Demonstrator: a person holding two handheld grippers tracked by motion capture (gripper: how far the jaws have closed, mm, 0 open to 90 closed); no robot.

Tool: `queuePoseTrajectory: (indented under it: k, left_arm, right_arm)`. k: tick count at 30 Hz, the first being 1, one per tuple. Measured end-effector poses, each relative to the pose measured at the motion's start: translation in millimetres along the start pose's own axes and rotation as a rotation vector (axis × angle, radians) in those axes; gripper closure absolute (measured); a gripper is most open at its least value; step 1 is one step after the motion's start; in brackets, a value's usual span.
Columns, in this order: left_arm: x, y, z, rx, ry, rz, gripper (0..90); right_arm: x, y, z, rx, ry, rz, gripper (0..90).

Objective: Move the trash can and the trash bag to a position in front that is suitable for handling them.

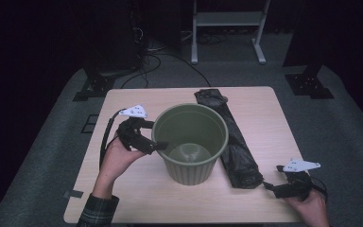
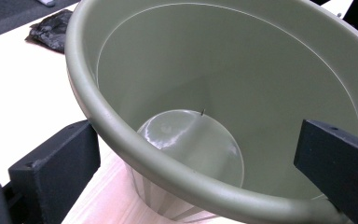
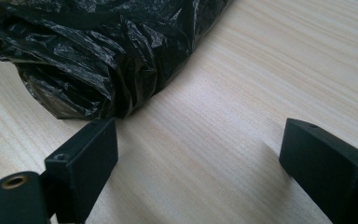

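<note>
Right gripper (image 1: pixel 270 186), jaws spread, sits near the desk's front right corner beside the soft, slippery bag (image 1: pixel 229 137). Left gripper (image 1: pixel 157 145) straddles the stiff, light bucket (image 1: pixel 190 142) rim, mid-desk; grip there.

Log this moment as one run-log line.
left gripper: open, jaws astride rim of green bin | right gripper: open, beside near end of black bag roll | bin: upright, empty | table

High view over the table (image 1: pixel 137 198); gripper views close on shared bin (image 2: pixel 121 135), bag (image 3: pixel 88 56).
</note>
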State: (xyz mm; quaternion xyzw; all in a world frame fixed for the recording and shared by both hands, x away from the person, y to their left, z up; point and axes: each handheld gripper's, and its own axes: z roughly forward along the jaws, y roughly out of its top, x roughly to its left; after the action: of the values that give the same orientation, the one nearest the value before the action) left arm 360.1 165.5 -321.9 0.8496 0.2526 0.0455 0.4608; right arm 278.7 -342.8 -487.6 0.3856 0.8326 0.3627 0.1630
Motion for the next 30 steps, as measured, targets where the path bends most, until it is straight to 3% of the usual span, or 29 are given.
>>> queuePoseTrajectory:
  k: [5,8,11,19,30]
  left_arm:
    - [0.4,-0.2,-1.2,-0.012,0.003,0.003,0.0]
    - [4.5,0.0,-7.0,-0.076,-0.004,-0.009,0.0]
    - [5.4,1.6,-15.0,-0.097,-0.006,-0.005,0.0]
    - [1.6,-4.4,-36.2,-0.098,0.037,0.016,0.0]
    - [-8.4,-25.2,-44.6,-0.059,0.08,0.035,0.0]
  right_arm:
    - [0.0,0.0,0.0,0.0,0.0,0.0,10.0]
    - [-0.1,0.0,0.0,0.0,0.0,-0.001,10.0]
    - [0.0,0.0,0.0,0.0,0.0,0.0,10.0]
    - [0.0,0.0,0.0,0.0,0.0,-0.001,10.0]
    - [0.0,0.2,0.0,0.001,0.001,-0.001,10.0]
